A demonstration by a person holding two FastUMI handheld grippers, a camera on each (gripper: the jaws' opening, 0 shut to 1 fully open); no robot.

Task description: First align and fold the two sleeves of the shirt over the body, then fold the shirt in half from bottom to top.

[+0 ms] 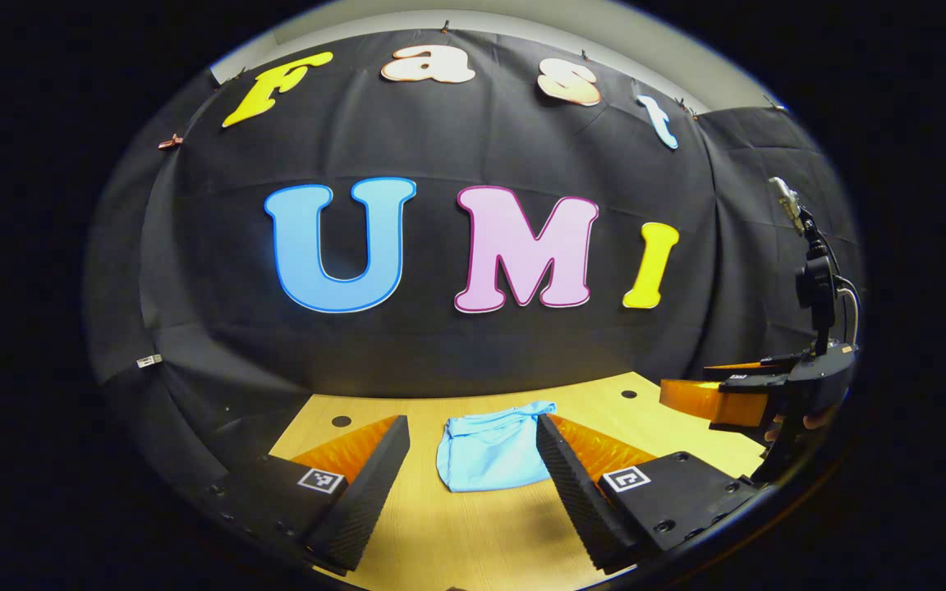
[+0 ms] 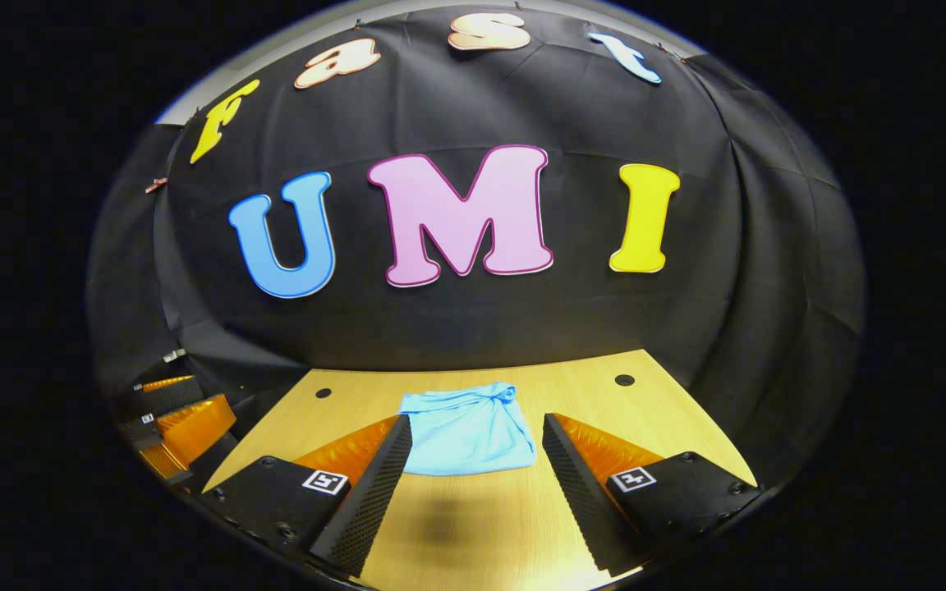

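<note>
Left gripper view: the left gripper point(image 1: 473, 484) stands with jaws wide apart and nothing between them, low in the frame above a wooden table point(image 1: 473, 542). The shirt point(image 1: 491, 450) lies flat at lower centre, between the two fingers as seen from here but farther off on the table and untouched. At the right edge of the frame the right gripper point(image 1: 707, 400) is held by a hand point(image 1: 810, 423), off to the side of the shirt; its jaws look parted.

Right gripper view: the right gripper point(image 2: 473, 484) is likewise spread wide and empty. The shirt point(image 2: 469, 439) sits at lower centre, its near edge straight, its far edge bunched toward the wall. The left gripper point(image 2: 181, 423) shows at the lower left edge.

The shirt reads as a compact block – no sleeve lies out to either side – so the sleeve folds appear done. Whether the bottom-to-top fold is also made cannot be told from this distance; the short outline and the bunching at the far edge suggest it may be.

If that fold remains, the next move calls for both grippers to descend on the near hem, one at each corner – and carry it evenly up to the collar.
</note>
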